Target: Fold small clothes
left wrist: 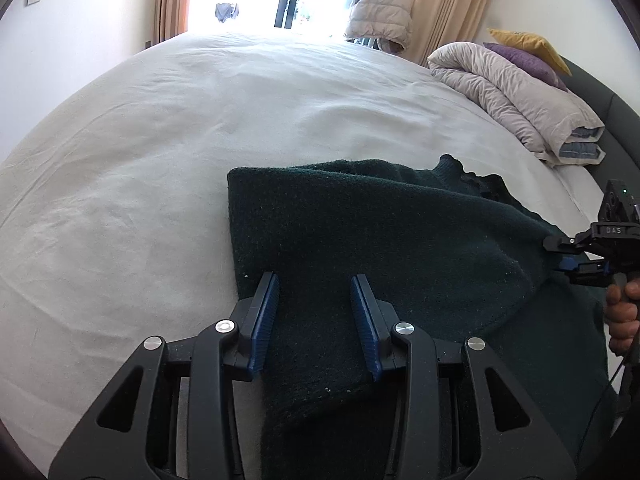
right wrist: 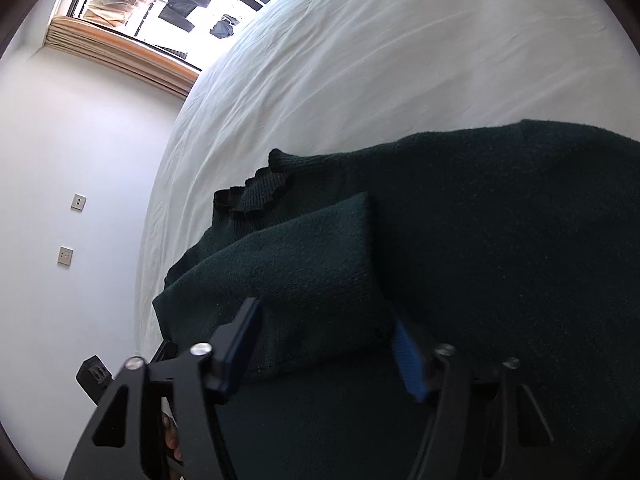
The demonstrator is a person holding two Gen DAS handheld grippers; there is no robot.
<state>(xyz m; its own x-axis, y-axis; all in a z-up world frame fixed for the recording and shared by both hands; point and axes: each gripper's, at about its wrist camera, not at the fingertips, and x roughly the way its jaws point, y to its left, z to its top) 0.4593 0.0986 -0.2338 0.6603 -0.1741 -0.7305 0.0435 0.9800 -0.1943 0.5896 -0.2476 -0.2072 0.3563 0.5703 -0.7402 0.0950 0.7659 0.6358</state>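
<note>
On the wide bed with its pale cream sheet (left wrist: 160,152) lies the dark green knitted sweater (left wrist: 360,220), partly folded: one side lies doubled over with a straight folded edge at the left, ribbed scalloped collar (right wrist: 256,192) toward the far side, a folded-in sleeve (right wrist: 304,264) lying on top of the body.

Left claw (left wrist: 316,316): blue pads partly spread, hovering over the near part of the sweater. Knit passes between them, but the pads do not appear to press on it. Not a grip.

Right claw (right wrist: 324,340): jaws partly spread, straddling the base of the folded sleeve. One blue pad (right wrist: 408,360) shows at the right; the left finger stands clear of the cloth. Seen from the left wrist view, this claw sits at the sweater's right edge, a hand (left wrist: 622,316) on its handle.

Risks, as judgement:
- Thick, springy knit. With neither claw pinching, the doubled layers could relax and the sleeve slide off its fold.
- A claw closing now might catch only the top layer, so the next fold drags the layers apart.
- Soft mattress, loose sheet: a low pinch could take sheet along with knit.
- The heaped pale quilt (left wrist: 512,92) is well apart; no obstruction there.
</note>
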